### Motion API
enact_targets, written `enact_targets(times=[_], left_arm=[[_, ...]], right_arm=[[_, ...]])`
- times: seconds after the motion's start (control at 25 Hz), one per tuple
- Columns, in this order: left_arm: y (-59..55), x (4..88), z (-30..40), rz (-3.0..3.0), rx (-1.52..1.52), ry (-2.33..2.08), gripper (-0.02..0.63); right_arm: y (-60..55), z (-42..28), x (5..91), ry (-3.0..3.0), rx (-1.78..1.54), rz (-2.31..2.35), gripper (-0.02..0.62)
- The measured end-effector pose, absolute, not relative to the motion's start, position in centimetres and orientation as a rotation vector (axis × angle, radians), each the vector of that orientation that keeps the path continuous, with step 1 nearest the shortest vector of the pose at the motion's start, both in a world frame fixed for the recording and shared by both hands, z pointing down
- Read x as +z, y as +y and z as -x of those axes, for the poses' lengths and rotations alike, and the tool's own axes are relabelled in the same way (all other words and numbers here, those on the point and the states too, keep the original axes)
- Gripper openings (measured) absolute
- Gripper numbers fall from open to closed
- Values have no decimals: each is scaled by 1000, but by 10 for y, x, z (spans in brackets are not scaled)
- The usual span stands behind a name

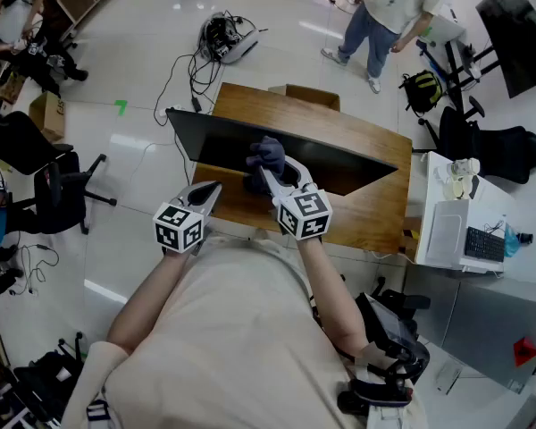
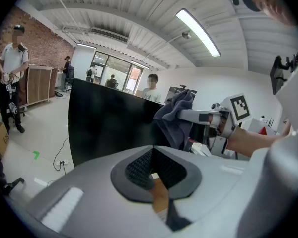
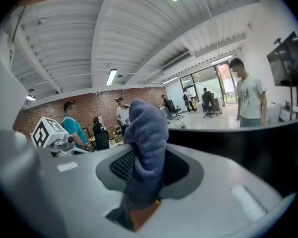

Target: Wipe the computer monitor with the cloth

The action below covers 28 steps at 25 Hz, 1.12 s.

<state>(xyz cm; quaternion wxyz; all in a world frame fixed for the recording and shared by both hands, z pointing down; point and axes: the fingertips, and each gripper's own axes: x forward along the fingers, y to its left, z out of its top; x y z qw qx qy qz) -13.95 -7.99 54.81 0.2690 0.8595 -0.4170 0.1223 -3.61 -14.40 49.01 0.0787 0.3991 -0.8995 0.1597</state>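
Cloth at the monitor's top edge.
Your right gripper (image 1: pixel 270 172) is clamped on the grey-blue cloth (image 1: pixel 264 153) at the black monitor's (image 1: pixel 344 157) upper edge; your left gripper (image 1: pixel 212 189) hangs beside, jaws together, empty.

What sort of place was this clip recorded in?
Most likely an open-plan office or lab: a wooden desk with a monitor on it, an office chair nearby, and cables trailing across the floor.
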Motion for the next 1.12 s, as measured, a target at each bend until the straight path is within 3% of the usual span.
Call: enact_targets(times=[0.6,1.12], left_arm=[[-80,545,170,-2347,380,-1089,5],[-81,544,150,-2363,386,-1046,5]], right_arm=[[-177,52,508,-2614,437,-1301,118],[-183,9,515,-2541,437,-1391,117]])
